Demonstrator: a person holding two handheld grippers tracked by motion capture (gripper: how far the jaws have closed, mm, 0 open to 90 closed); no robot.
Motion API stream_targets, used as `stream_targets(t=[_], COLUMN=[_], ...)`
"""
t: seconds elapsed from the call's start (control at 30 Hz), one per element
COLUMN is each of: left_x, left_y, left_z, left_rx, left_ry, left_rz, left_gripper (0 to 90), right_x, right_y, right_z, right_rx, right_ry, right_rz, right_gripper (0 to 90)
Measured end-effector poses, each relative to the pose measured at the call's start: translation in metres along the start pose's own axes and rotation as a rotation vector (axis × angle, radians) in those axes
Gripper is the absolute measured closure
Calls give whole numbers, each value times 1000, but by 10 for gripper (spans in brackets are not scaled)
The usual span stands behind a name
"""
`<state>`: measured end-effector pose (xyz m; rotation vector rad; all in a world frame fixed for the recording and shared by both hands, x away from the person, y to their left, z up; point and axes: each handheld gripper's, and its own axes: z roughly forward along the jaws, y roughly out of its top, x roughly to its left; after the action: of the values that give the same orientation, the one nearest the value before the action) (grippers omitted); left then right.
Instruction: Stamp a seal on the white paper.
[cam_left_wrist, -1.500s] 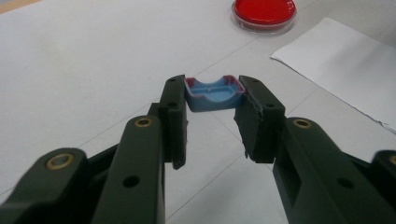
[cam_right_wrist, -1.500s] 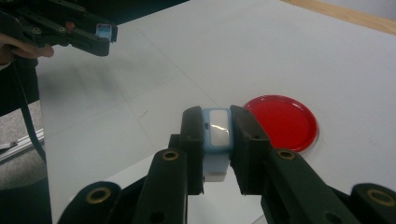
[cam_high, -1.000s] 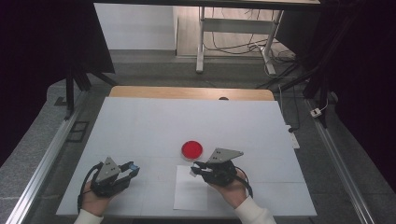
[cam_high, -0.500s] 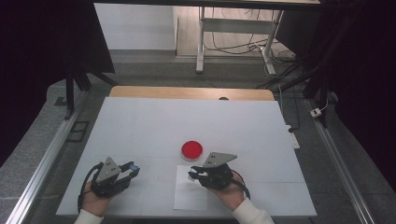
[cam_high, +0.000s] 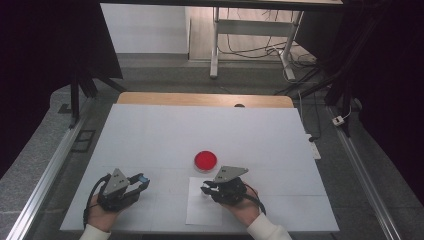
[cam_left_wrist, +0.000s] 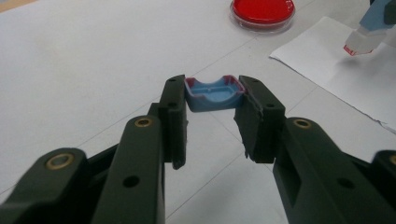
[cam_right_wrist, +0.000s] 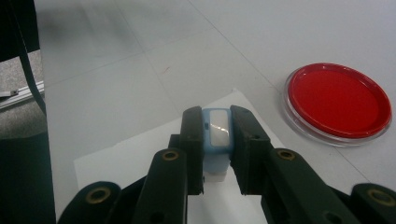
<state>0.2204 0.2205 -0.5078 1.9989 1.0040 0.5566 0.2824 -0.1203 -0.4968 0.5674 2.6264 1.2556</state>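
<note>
Two pairs of tongs gripping: left tongs (cam_left_wrist: 212, 116) pinching a blue cap (cam_left_wrist: 213, 93), right tongs (cam_right_wrist: 215, 151) clamping a blue stamp (cam_right_wrist: 217, 135) over paper (cam_high: 204, 207) beside the red dish (cam_high: 205, 160), possibly risking smearing or slipping.

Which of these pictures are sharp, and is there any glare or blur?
High view: dark surroundings, evenly lit white table. Left gripper view: blue cap crisp, near tool parts soft. Right gripper view: glare on the held blue piece, red dish fairly sharp.

bright even table light | dark surround | near foreground soft — slight blur
</note>
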Motion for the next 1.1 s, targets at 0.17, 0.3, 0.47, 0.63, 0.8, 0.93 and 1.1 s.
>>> stream_targets(t=[0.17,0.3,0.47,0.63,0.8,0.93,1.1], left_x=[0,0,-1,0,0,0,0], left_y=[0,0,0,0,0,0,0], left_z=[0,1,1,0,0,0,0], left_rx=[1,1,1,0,0,0,0], left_ry=[-1,-1,-2,-2,-2,-1,-1], left_rz=[0,0,0,-1,-1,0,0], left_gripper=[642,643,642,642,642,642,642], right_x=[2,3,4,5,6,6,7], right_y=[-1,-1,-2,-3,-3,-4,-4], right_z=[3,5,6,8,9,10,10], right_rx=[5,9,17,24,28,37,36], right_ry=[-2,-5,-9,-11,-18,-24,-27], right_rz=[-7,-16,-29,-29,-39,-54,-59], right_gripper=[758,759,758,758,758,759,758])
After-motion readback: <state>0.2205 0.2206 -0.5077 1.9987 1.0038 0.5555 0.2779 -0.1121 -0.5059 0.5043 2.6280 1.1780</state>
